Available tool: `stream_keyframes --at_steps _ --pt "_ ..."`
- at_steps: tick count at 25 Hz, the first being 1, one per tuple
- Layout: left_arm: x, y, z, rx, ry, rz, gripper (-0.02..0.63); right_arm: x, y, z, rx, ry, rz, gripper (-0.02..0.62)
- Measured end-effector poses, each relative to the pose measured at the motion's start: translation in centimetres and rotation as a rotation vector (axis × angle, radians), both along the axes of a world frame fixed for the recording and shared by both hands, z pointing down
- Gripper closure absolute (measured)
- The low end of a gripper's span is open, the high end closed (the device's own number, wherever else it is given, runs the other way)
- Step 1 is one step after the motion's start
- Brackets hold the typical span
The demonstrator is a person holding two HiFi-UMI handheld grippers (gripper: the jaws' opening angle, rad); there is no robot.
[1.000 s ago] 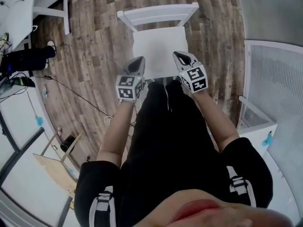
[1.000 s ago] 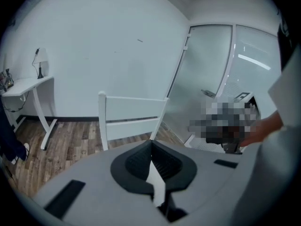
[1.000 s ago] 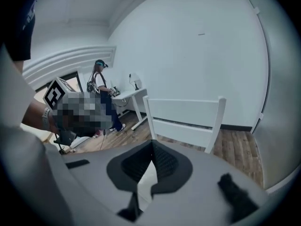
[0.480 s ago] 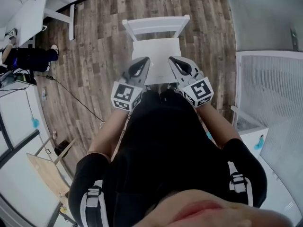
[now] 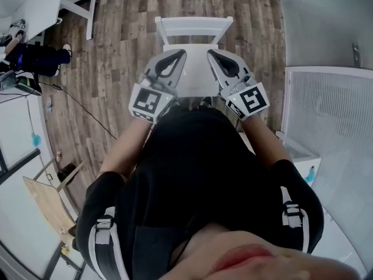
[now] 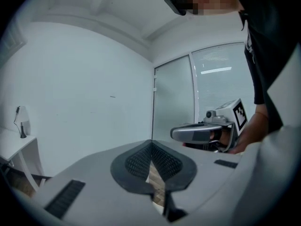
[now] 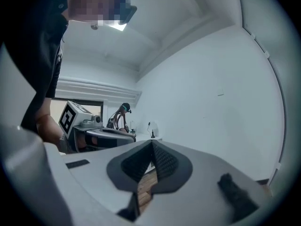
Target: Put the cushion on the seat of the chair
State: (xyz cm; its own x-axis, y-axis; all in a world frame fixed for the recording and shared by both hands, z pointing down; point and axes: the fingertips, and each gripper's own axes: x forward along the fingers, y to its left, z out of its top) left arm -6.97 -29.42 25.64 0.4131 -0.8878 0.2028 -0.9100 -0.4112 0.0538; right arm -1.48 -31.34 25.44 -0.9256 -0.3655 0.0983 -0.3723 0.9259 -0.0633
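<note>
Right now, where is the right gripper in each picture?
Head view: right gripper, top middle, overlapping the white chair.
Left gripper view: right of centre, side-on.
Right gripper view: its own shut jaws, bottom middle.
Shared landmark: the wood floor, glimpsed below the pads in both gripper views.

Right gripper [image 7: 151, 149] closed and empty, left gripper [image 7: 99, 134] beside it, white wall [image 7: 211, 93] beyond, perhaps a distant person [image 7: 123, 115]

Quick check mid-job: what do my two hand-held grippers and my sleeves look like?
Both the left hand-held gripper and right hand-held gripper are grey tapered shells, each with a white cube of black square markers. Their pads are dark and ribbed. The sleeves are short, black, pale-striped.
</note>
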Motion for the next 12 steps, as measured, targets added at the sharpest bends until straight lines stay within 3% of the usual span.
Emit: stream_keyframes --at_steps 12 --pt "-1.3 0.4 -2.7 0.063 0.008 -0.029 0.594 -0.4 0.2 -2.7 0.044 -0.011 0.001 0.58"
